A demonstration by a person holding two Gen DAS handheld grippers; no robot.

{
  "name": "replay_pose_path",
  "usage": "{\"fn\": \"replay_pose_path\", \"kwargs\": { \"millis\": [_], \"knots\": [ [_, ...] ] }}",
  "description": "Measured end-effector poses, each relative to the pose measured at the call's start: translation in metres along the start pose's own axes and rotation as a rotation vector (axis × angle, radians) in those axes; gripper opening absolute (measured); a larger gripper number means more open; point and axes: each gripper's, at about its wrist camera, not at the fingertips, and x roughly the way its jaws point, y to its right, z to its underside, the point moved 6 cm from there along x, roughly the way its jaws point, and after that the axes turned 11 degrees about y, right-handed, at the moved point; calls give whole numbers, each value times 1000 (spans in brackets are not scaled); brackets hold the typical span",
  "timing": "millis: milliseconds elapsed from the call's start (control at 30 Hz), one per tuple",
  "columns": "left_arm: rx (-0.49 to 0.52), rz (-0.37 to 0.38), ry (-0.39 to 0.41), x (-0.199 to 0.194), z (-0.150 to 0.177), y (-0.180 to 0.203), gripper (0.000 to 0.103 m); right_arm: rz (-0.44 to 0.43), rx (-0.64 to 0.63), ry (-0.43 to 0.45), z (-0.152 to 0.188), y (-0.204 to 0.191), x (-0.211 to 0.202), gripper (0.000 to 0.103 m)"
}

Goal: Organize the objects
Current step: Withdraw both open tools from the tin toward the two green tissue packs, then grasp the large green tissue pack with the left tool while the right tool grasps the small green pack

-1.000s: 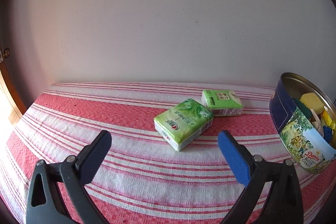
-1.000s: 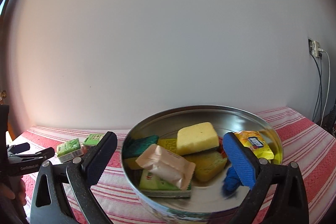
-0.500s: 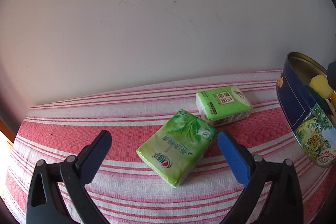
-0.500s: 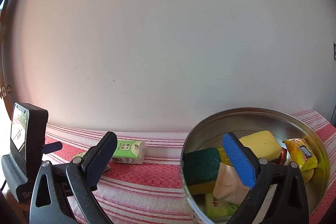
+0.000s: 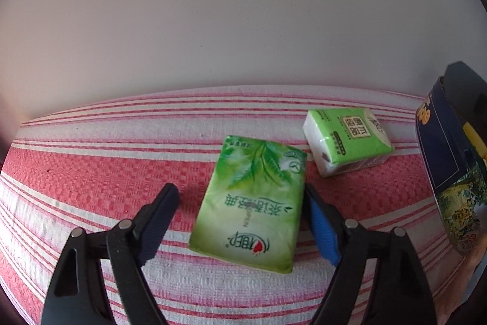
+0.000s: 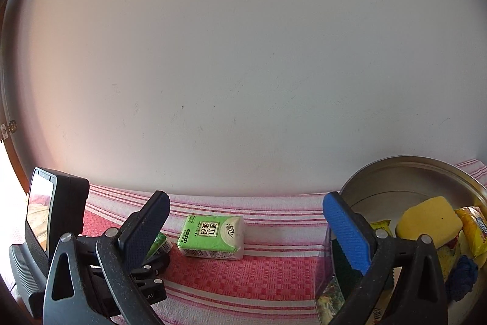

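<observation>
While straddling the big tissue pack (image 5: 252, 209), closing left claw (image 5: 240, 221), pads not yet pressing; right claw (image 6: 243, 233) open, empty; next needing firm squeeze, lift toward tin (image 6: 408, 172).

A red-and-white striped cloth (image 5: 91, 160) covers the surface — broad woven red bands between thin lines — and runs back to a plain pale wall (image 6: 243, 66). At the left edge of the right wrist view, brown wooden trim (image 6: 13, 160) carries a small metal fitting (image 6: 11, 126).
</observation>
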Motion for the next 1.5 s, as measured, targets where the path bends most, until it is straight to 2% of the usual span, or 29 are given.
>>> {"fn": "replay_pose_path", "kwargs": {
  "millis": [100, 233, 367, 533, 667, 767, 1033, 1167, 1200, 1233, 1433, 1500],
  "knots": [
    [-11, -12, 3, -2, -4, -5, 79, 7, -16, -61, 9, -11, 18, 102],
    [-52, -56, 6, -2, -8, -16, 76, 23, -30, -190, 27, -20, 45, 102],
    [-69, -95, 6, -3, -12, -19, 76, 64, -69, -218, 29, -19, 62, 102],
    [-93, -123, 6, -4, -16, -25, 76, 31, -107, -325, 43, -38, 83, 102],
    [-112, -138, 5, -5, -20, -30, 76, 23, -72, -397, 53, -35, 90, 102],
    [-111, -158, 5, -4, -24, -31, 76, 12, 4, -461, 62, -26, 96, 102],
    [-94, -191, 9, -3, -29, -25, 78, 34, 9, -469, 61, -24, 92, 99],
    [-126, -164, 5, 4, -24, -19, 77, 27, -5, -468, 58, -23, 88, 85],
    [-129, -160, 6, 4, -25, -19, 77, 39, -15, -467, 56, -21, 88, 73],
    [-128, -160, 7, 4, -25, -18, 76, 37, -18, -468, 56, -20, 88, 71],
    [-102, -135, 21, 3, -30, -8, 55, 37, -25, -454, 56, -21, 85, 70],
    [-123, -143, 24, 3, -31, -11, 53, 42, -36, -449, 56, -21, 83, 70]
  ]
}}
